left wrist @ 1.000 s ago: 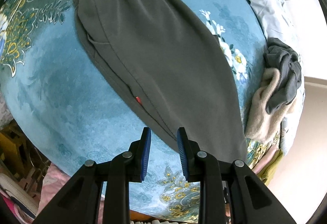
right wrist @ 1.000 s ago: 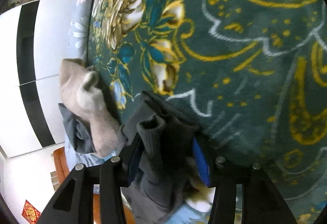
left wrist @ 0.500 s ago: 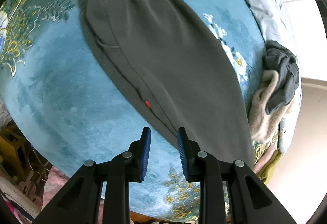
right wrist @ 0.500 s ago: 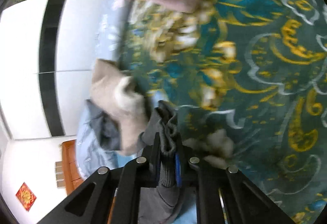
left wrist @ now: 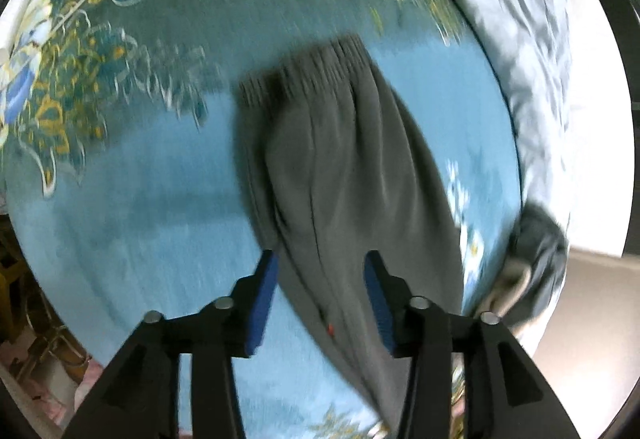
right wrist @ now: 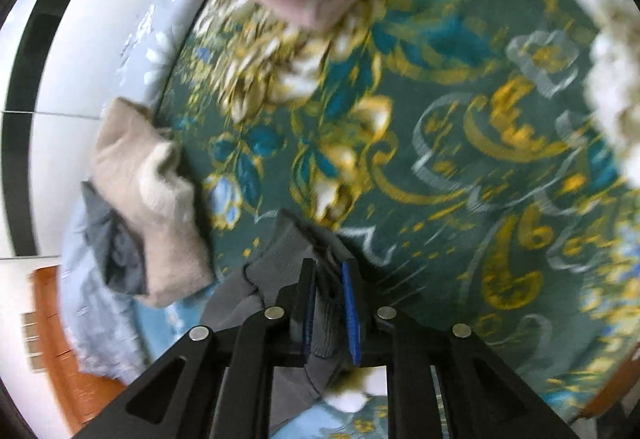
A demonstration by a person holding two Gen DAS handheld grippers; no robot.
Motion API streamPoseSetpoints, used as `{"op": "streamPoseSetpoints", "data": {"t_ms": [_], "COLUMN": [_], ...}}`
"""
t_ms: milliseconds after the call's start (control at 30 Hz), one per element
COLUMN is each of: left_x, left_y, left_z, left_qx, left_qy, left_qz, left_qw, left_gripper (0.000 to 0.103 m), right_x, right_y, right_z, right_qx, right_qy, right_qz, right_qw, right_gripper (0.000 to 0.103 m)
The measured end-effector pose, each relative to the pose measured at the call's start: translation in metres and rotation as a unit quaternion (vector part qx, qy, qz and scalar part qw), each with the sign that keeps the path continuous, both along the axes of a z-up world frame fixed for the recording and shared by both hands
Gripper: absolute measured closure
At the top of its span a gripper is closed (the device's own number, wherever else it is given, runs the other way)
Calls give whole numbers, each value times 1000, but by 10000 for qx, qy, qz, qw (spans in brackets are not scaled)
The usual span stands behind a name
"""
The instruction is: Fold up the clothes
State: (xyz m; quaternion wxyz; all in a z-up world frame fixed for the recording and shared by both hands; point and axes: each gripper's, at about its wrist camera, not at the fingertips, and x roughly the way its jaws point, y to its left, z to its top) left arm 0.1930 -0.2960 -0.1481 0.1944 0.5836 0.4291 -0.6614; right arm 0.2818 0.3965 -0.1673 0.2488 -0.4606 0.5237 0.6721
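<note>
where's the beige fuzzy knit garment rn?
Right wrist view, left side: the beige fuzzy knit garment lies at the floral blanket's edge, atop a crumpled grey cloth.

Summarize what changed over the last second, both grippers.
The right hand-held gripper closed on the ribbed cuff of the dark grey sweatpants and lifted it; its jaws are now easing open slightly. The left hand-held gripper swung toward the waistband, jaws opening, empty. The sweatpants stayed flat on the blue floral blanket.
</note>
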Motion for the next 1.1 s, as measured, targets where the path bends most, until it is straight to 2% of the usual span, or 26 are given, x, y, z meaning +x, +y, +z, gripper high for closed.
{"op": "streamPoseSetpoints", "data": {"t_ms": [167, 267, 333, 400, 533, 600, 667, 733, 800, 933, 1033, 1100], "left_x": [-21, -37, -47, -54, -57, -56, -53, -51, -48, -41, -38, -36], "left_y": [-42, -56, -61, -64, -67, -68, -69, -69, -68, -69, -74, -76], "left_z": [-18, -31, -41, -52, -76, -80, -82, -83, -83, -80, -80, -83], "left_qx": [-47, -90, -19, 99, 423, 501, 548, 532, 485, 448, 480, 505], "left_qy": [30, -31, -59, -79, -141, -21, 101, 202, 270, 378, 399, 392], "left_qz": [222, 100, -16, -144, -267, -204, -120, -62, -16, -30, -53, -56], "left_qw": [9997, 9999, 10000, 9998, 9986, 9985, 9984, 9984, 9985, 9983, 9980, 9979], "left_gripper": [49, 48, 42, 36, 34, 33, 33, 40, 55, 65, 67, 67], "right_x": [-18, -53, -89, -129, -201, -232, -254, -270, -282, -291, -284, -281], "right_y": [-27, -69, -109, -155, -251, -292, -320, -340, -356, -372, -379, -389], "right_z": [36, 47, 48, 44, 34, 25, 15, 4, -8, -28, -17, -12], "right_qx": [352, 344, 275, 178, 174, 148, 107, 37, 41, 58, -63, -192], "right_qy": [-40, 91, 193, 280, 349, 313, 207, 142, 39, -335, 18, 251], "right_qz": [219, 824, 1417, 2110, 3430, 3921, 4209, 4383, 4516, 4621, 4665, 4768], "right_qw": [9991, 9960, 9893, 9769, 9385, 9193, 9068, 8987, 8922, 8862, 8845, 8784], "right_gripper": [81, 80, 76, 75, 72, 70, 70, 70, 70, 71, 70, 70]}}
